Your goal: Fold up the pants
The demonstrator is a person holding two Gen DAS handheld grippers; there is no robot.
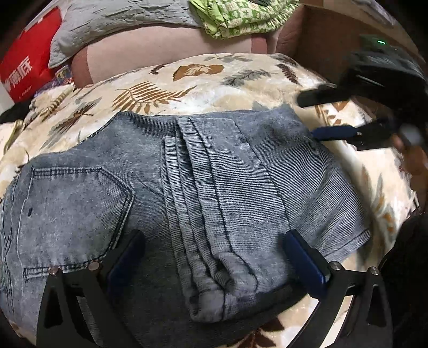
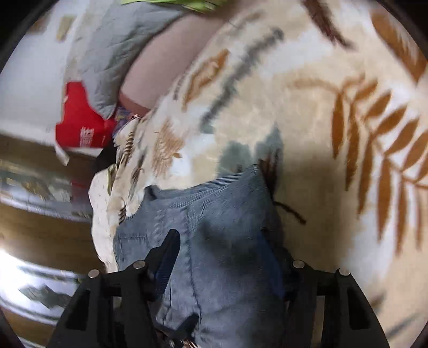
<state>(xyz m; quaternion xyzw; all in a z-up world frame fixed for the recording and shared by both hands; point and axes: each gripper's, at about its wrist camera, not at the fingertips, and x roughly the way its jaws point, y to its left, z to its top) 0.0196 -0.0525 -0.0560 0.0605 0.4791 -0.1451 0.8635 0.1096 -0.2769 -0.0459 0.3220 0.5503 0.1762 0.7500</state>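
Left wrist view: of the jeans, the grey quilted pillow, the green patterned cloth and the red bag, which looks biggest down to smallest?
1. jeans, by far, though nearest the camera.
2. grey quilted pillow.
3. green patterned cloth and red bag: look similar, both cut off by the frame edge, so unranked.

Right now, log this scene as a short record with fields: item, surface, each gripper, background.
item: gray-blue jeans, folded, legs bunched down the middle, back pocket up
surface: leaf-print blanket
left gripper: open, fingers straddling the near fold
right gripper: open at the jeans' far right corner, blurred
background: gray quilt, green patterned cloth, red bag
fold state: partly done
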